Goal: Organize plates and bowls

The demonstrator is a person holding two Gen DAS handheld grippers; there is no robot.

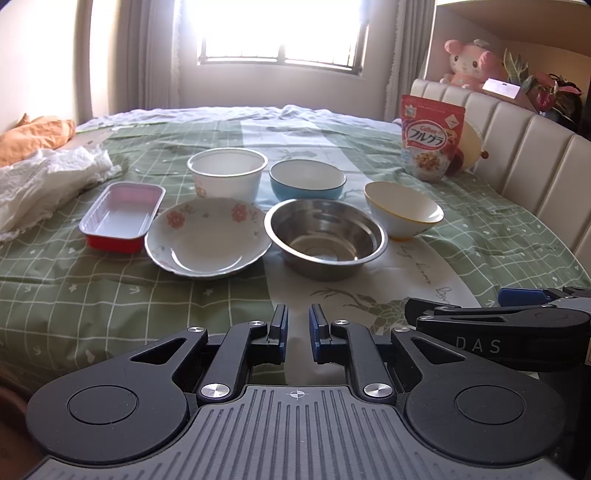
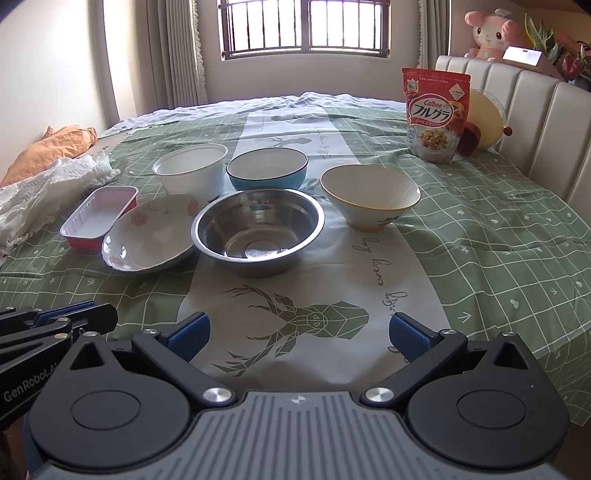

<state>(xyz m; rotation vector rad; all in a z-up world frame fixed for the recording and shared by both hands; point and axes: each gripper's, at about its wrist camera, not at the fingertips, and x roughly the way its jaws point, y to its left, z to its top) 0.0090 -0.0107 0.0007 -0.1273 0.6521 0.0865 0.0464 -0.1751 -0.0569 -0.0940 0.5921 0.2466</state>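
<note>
Dishes sit grouped on the green checked cloth [image 1: 74, 280]. In front are a floral plate [image 1: 208, 238] [image 2: 153, 234] and a steel bowl [image 1: 325, 236] [image 2: 258, 232]. Behind them stand a white tub bowl [image 1: 227, 173] [image 2: 192, 170] and a blue bowl [image 1: 306, 181] [image 2: 266, 170]. A tilted white bowl with a yellow rim [image 1: 402, 208] [image 2: 369, 195] lies to the right, a red foil tray [image 1: 122, 214] [image 2: 98, 216] to the left. My left gripper [image 1: 298, 325] hovers shut and empty, short of the plate and steel bowl. My right gripper [image 2: 299, 334] stands open and empty near the front.
A red cereal bag [image 1: 432, 136] [image 2: 436, 114] stands at the back right by a cream padded headboard [image 2: 535, 122]. A crumpled white cloth [image 1: 44, 181] and an orange cloth [image 2: 55, 147] lie at the left. A pink plush toy [image 2: 491, 33] sits above the headboard.
</note>
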